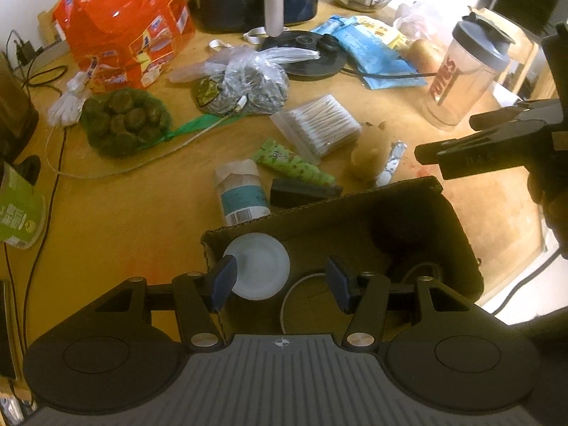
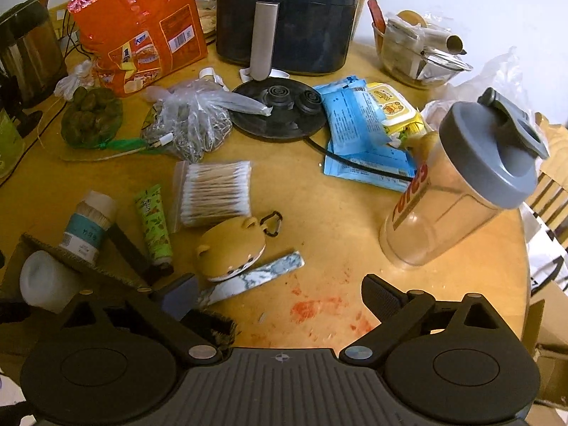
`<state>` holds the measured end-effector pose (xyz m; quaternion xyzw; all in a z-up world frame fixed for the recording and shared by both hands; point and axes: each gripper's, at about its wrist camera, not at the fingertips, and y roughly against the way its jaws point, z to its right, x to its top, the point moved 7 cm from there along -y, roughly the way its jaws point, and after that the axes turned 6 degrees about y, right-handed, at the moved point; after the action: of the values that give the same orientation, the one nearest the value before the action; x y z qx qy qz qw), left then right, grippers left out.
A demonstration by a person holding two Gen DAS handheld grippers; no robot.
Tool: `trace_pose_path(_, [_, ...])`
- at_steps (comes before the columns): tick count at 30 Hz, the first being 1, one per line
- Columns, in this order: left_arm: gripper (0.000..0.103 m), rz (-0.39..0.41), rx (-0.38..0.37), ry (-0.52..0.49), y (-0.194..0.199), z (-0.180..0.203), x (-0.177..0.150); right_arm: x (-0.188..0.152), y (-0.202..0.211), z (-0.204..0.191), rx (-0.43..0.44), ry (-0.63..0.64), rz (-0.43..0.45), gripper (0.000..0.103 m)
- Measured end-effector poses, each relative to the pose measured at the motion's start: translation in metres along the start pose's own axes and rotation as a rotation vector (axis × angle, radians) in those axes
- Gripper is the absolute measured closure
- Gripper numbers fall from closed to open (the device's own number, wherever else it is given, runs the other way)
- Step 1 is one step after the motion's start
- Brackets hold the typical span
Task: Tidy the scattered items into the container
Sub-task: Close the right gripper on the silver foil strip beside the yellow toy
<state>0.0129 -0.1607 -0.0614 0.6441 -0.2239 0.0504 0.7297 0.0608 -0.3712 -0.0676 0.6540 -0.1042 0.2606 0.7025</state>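
Observation:
The cardboard box (image 1: 319, 209) stands open at the table's near side, with a white jar (image 1: 257, 266) and a white cable inside. My left gripper (image 1: 280, 280) hovers over the box, open; its right pad is clear of the jar. Behind the box lie a toothpick jar (image 1: 241, 191), a black bar (image 1: 303, 191), a green tube (image 2: 152, 227), a bag of cotton swabs (image 2: 214, 193), a bear-shaped case (image 2: 230, 248) and a marbled strip (image 2: 248, 278). My right gripper (image 2: 280, 296) is wide open over bare, red-stained table, its left finger beside the strip.
A shaker bottle (image 2: 458, 191) stands at the right near the table's edge. Further back are an air fryer (image 2: 287, 17), a kettle base (image 2: 280, 110), blue packets (image 2: 355, 127), an orange bag (image 2: 138, 25), a clear plastic bag (image 2: 191, 120) and a glass bowl (image 2: 419, 53).

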Motion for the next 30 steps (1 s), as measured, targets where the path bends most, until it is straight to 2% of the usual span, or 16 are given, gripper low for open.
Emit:
trace_pose_path(8, [0.048,-0.01,0.019,0.031,-0.001,0.0,-0.001,0.007,-0.015,0.004,0.032,0.021,-0.015,0.014])
trace_pose_path(14, [0.048,-0.013,0.028,0.048,-0.001,0.001,-0.001,0.008,-0.024,0.004,0.057,0.034,-0.034,0.016])
trace_pose_path(23, [0.048,-0.02,0.047,0.073,-0.001,0.0,-0.002,0.008,-0.048,0.016,0.086,0.012,-0.109,0.026])
trace_pose_path(28, [0.048,-0.026,0.061,0.095,-0.001,-0.003,-0.004,0.001,-0.072,0.026,0.13,-0.072,-0.207,0.043])
trace_pose_path(30, [0.048,-0.027,0.067,0.104,-0.001,-0.004,-0.005,-0.002,-0.081,0.028,0.151,-0.118,-0.236,0.046])
